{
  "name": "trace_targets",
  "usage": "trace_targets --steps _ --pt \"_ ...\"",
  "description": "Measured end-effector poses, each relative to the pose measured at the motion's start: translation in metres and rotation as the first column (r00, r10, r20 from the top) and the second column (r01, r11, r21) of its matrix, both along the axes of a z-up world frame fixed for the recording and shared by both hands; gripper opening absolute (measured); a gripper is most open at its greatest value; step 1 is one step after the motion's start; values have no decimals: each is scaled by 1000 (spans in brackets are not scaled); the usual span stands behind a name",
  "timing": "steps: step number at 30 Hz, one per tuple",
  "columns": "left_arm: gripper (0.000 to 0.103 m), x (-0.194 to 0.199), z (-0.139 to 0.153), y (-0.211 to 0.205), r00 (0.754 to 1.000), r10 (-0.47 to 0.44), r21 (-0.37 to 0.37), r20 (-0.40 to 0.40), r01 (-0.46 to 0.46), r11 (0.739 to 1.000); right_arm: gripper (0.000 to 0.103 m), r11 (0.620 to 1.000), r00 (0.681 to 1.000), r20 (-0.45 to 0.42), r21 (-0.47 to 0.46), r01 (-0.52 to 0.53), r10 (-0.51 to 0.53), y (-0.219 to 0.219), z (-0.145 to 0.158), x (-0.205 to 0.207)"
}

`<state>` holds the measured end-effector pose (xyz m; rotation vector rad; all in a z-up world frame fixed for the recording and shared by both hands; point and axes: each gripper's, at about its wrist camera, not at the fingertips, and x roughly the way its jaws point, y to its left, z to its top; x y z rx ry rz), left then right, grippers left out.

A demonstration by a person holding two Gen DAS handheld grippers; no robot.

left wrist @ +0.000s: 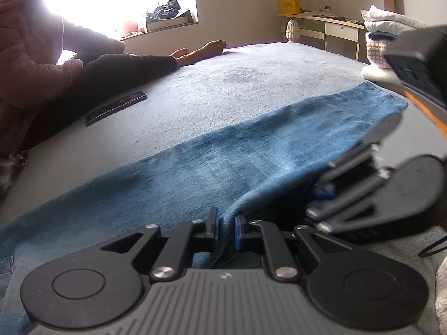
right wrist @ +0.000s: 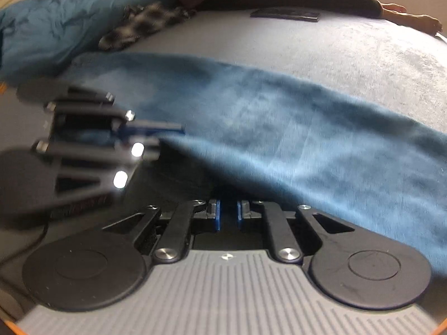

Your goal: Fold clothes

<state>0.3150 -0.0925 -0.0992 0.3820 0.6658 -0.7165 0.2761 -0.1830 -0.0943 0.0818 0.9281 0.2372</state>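
Observation:
A pair of blue jeans (left wrist: 223, 156) lies flat and stretched out across the grey bed (left wrist: 251, 78). My left gripper (left wrist: 226, 230) is at the near edge of the denim, shut on a raised fold of it. My right gripper (left wrist: 325, 192) is just to the right along the same edge. In the right wrist view the jeans (right wrist: 279, 128) run across the bed, and their near hem drops between the blue pads of my right gripper (right wrist: 228, 215), which is shut on it. The left gripper (right wrist: 156, 136) shows blurred at the left, pinching the same hem.
A person sits on the bed at the far left, legs (left wrist: 125, 64) stretched out. A dark phone (left wrist: 116, 107) lies beside them. Folded clothes (left wrist: 385, 28) are stacked at the right, and a desk (left wrist: 329, 25) stands behind. A plaid cloth (right wrist: 139, 25) and a blue quilt (right wrist: 42, 28) lie past the jeans.

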Motion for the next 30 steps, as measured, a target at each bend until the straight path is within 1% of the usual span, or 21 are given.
trace_targets --steps 2,4,6,7,9,12,14,15,17,18,19,21,23,24,27,28,30 --pt "11 1 0 1 1000 6 -9 -3 -6 1000 7 1000 999 -35 5 -14 14 -5 3 -9" --pt "11 1 0 1 1000 12 -19 -4 -12 1000 8 1000 1000 -13 17 -11 11 -10 14 -12" --pt "11 1 0 2 1000 18 -28 -5 -18 999 9 1000 999 41 9 -25 25 -8 25 -9" --pt "11 2 0 2 1000 22 -33 -5 -22 999 10 999 999 43 33 -21 20 -8 26 -2" --pt "11 2 0 3 1000 28 -41 -8 -28 999 10 996 1000 17 90 15 -16 -9 15 11" --pt "11 -1 0 3 1000 25 -37 -3 -25 999 8 994 999 -20 101 48 -46 -11 -3 7" --pt "11 -3 -1 3 1000 21 -31 2 -21 999 7 995 998 -36 79 57 -55 -14 3 -7" --pt "12 -4 -1 3 1000 18 -28 5 -18 999 8 997 998 -3 58 58 -57 -16 11 -15" --pt "12 -5 -3 1 1000 19 -23 8 -19 1000 10 999 994 104 47 22 -26 -21 26 -24" --pt "13 -5 -4 1 1000 20 -22 9 -20 1000 10 1000 993 113 20 20 -22 -24 28 -21" --pt "13 -6 -4 0 1000 22 -21 10 -22 1000 10 999 995 90 -12 37 -36 -28 24 -17" --pt "13 -6 -5 0 1000 26 -24 10 -26 999 9 995 997 33 -63 77 -75 -41 5 -19" --pt "13 -6 -5 0 1000 29 -28 9 -28 999 9 993 995 27 -60 101 -100 -53 -3 -38" --pt "13 -6 -5 1 1000 29 -29 8 -29 999 9 991 993 22 -64 118 -117 -57 -1 -46" --pt "13 -6 -6 0 999 34 -21 4 -34 999 9 982 987 48 -95 160 -156 -67 6 -62" --pt "13 -6 -6 -1 999 34 -17 5 -34 999 9 981 985 72 -101 165 -158 -71 8 -60" --pt "13 -7 -6 -2 1000 30 -8 9 -30 1000 10 974 981 78 -131 187 -178 -83 4 -51"
